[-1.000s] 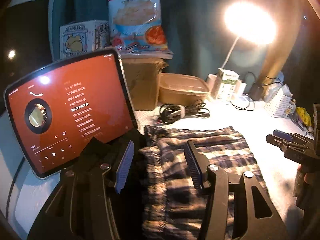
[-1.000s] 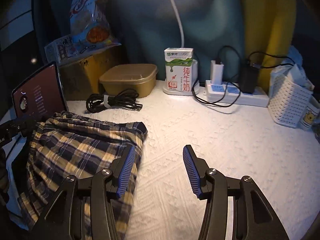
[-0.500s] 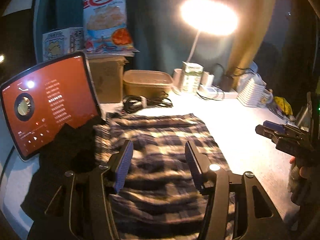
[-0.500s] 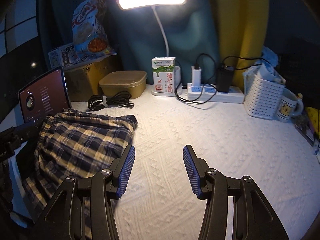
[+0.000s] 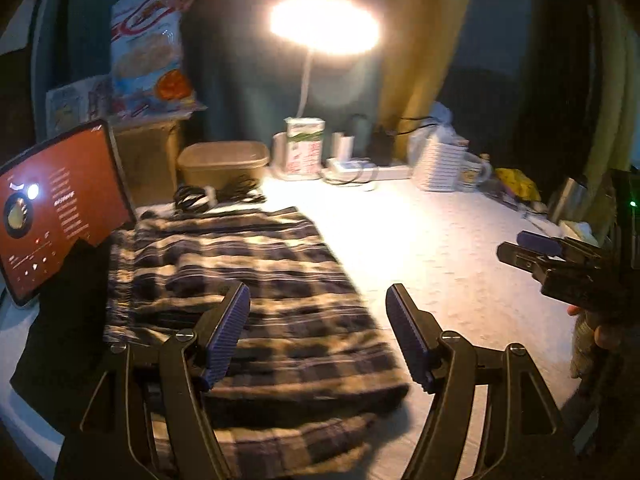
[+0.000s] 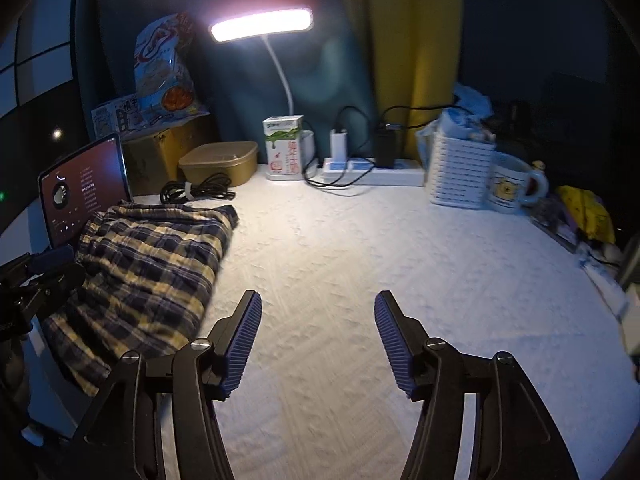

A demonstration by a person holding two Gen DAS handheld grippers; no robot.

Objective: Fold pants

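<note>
Seemingly near done: plaid pants (image 5: 240, 300) folded into a layered stack under and ahead of the wide-open, empty left gripper (image 5: 318, 336), left of the equally open, empty right gripper (image 6: 318, 340).

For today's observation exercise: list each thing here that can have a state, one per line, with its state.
pants: folded, lying flat, ungripped
left gripper: jaws open, empty
right gripper: jaws open, empty
desk lamp: on
tablet: screen lit
lidded tub: closed
black cable: coiled
</note>
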